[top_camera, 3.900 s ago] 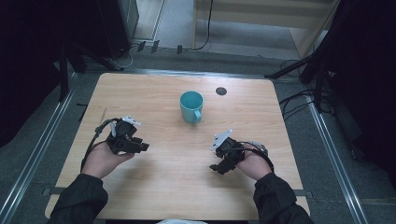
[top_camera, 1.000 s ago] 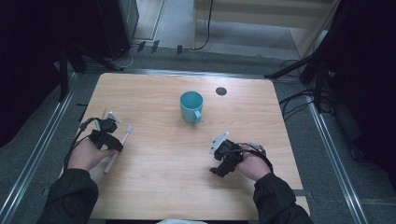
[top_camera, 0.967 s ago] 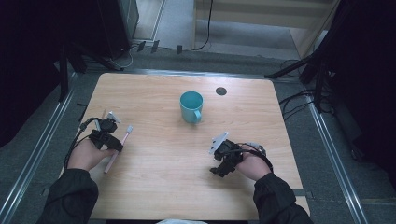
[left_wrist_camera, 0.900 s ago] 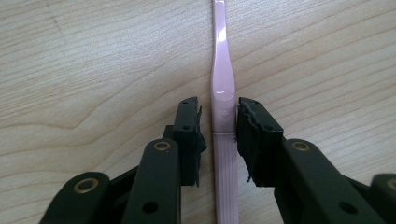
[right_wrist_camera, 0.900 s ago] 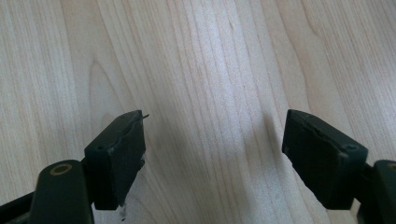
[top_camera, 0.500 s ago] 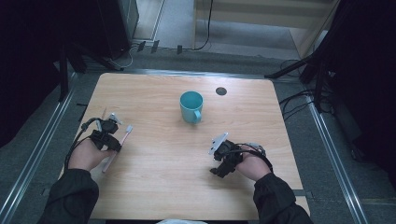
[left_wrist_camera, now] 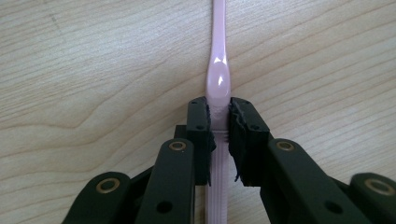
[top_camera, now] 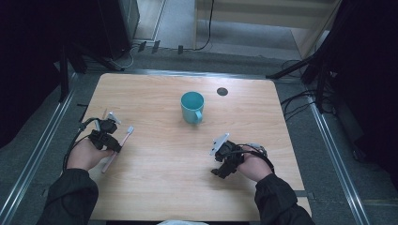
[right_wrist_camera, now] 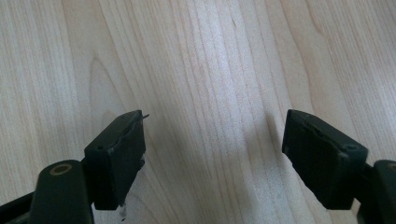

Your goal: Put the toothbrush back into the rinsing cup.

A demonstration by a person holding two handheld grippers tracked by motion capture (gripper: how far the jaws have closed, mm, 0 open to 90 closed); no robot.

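A pale pink toothbrush (top_camera: 120, 143) lies on the wooden table (top_camera: 155, 178) near its left edge, its head pointing toward the table's far side. My left gripper (top_camera: 110, 146) is shut on its handle; in the left gripper view the toothbrush (left_wrist_camera: 218, 84) runs up from between the two pads of the left gripper (left_wrist_camera: 218, 135). A teal mug (top_camera: 192, 107) stands upright in the middle of the far half of the table. At the right front my right gripper (top_camera: 219, 171) rests over bare wood, and the right gripper (right_wrist_camera: 215, 154) stands open with nothing between its jaws.
A small dark round hole (top_camera: 222, 91) sits in the tabletop to the right of the mug. Metal rails (top_camera: 328, 140) run along the table's sides. Cables and dark stands lie on the floor beyond the far edge.
The left hand has moved from the table's inner left out to the left edge and its gripper has closed on the toothbrush. The right gripper has stayed in place.
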